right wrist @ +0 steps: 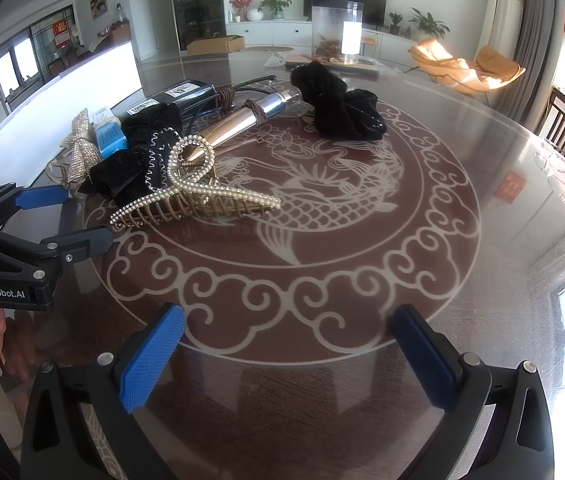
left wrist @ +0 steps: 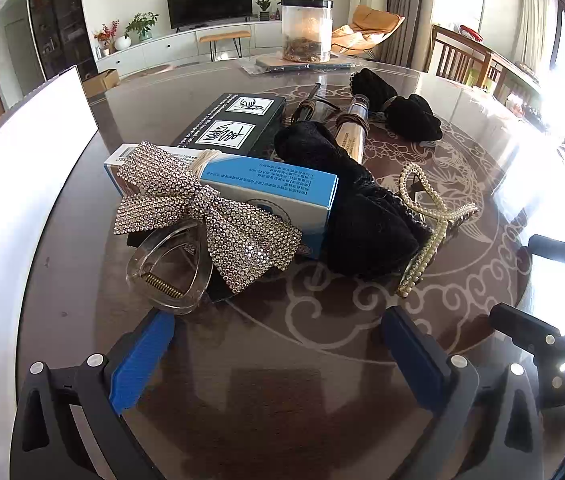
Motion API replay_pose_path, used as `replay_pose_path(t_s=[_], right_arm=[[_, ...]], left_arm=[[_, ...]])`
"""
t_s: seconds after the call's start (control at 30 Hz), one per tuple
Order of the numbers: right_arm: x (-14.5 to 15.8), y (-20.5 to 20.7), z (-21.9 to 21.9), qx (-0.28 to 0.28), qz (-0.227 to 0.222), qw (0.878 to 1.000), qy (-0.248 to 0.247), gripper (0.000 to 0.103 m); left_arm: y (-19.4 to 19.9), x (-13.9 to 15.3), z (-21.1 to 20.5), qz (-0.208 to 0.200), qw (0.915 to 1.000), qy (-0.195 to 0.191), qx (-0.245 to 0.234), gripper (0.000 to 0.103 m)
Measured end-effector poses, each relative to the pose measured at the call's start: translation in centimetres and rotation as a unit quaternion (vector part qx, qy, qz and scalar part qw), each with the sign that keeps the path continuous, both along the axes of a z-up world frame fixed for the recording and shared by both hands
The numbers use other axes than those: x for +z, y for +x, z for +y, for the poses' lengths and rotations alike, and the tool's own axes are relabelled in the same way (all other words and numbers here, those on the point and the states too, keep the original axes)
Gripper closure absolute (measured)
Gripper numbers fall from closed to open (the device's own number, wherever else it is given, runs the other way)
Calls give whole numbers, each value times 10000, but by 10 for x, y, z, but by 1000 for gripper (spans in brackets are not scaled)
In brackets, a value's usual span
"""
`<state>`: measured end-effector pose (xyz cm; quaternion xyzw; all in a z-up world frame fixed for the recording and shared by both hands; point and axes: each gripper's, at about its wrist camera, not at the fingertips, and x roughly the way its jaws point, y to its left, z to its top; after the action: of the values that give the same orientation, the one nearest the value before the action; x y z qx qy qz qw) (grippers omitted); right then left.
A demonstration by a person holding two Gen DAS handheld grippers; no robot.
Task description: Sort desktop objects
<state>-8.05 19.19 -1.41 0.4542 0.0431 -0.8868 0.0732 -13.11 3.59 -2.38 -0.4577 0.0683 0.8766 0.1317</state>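
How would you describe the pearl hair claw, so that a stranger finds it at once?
Start at the round table with the fish pattern. At the pattern's edge, before the black velvet bow, lies the pearl hair claw. It alone has gold teeth and rows of small white pearls; the other claw is clear plastic.

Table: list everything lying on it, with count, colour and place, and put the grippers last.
Rhinestone bow: one, silver, left end of the pile, on the blue box.
Clear claw clip: one, transparent, under the bow, nearest the left gripper.
Blue box: one, blue and white, behind the bow.
Black box: one, black with white labels, behind the blue box.
Pearl claw clip: one, gold with white pearls, front of the pile.
Black velvet pieces: at least two, black, one mid-pile, one farther back.
Metal tube: one, gold and silver, mid-pile, brown bands wrapped around it.
Clear jar: one, far edge.
Left gripper: blue pads, open, empty.
Right gripper: blue pads, open, empty.
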Motion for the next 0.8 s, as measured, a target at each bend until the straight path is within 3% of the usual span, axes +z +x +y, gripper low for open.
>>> replay_pose_path(t_s=[0.8], right_arm=[[1, 1, 0, 0, -1, 10000, 0, 0]], left_arm=[[-1, 0, -1, -3, 10000, 12, -6, 0]])
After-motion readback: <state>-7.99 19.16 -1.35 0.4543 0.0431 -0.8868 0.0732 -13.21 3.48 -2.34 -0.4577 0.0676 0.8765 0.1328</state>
